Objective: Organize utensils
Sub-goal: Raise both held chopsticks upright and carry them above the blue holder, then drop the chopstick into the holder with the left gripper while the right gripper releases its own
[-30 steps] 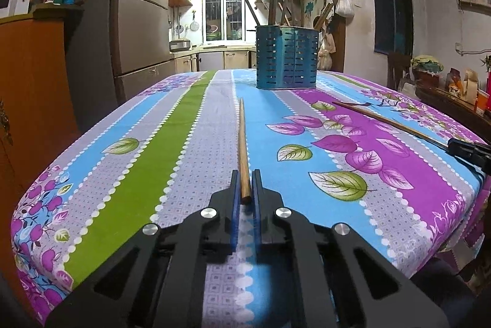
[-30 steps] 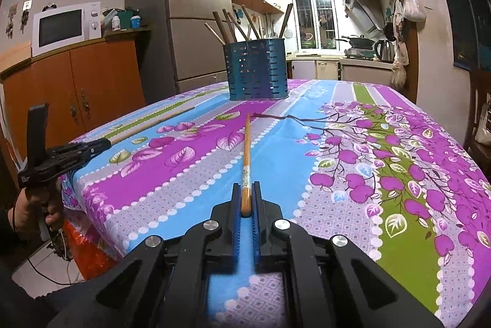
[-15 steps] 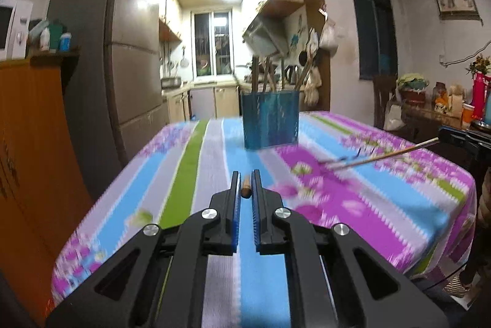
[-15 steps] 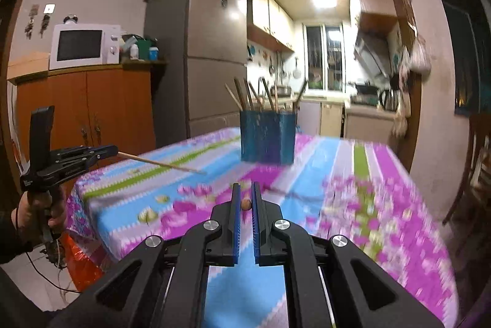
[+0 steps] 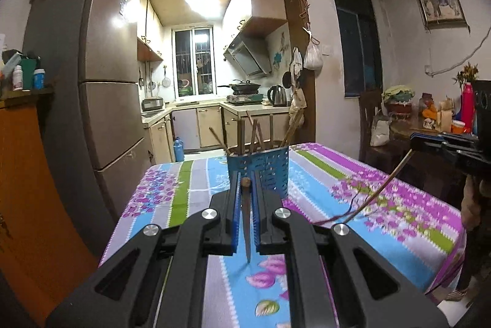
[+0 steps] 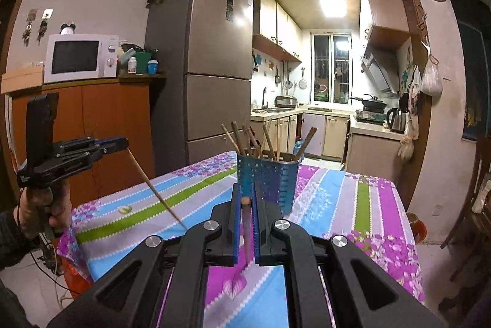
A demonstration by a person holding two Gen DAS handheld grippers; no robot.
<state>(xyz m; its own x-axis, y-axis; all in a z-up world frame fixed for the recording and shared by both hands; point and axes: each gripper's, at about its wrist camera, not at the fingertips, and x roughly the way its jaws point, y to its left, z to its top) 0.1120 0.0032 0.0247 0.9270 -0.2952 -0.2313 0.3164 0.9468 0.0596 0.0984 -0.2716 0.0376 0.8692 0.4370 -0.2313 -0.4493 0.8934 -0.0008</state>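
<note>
Wooden chopstick (image 5: 245,223) in each claw, tips down

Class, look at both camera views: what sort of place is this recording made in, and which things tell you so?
Most likely a home dining area opening onto a small kitchen. The signs: a tall fridge, a microwave on a wooden cabinet, and a stove with a pan under an extractor hood.

No legible text, labels, brands or numbers. Stickers on the fridge door (image 6: 229,9) and labels on the small bottles (image 6: 132,64) beside the microwave (image 6: 80,57) are too small and blurred to read.
</note>
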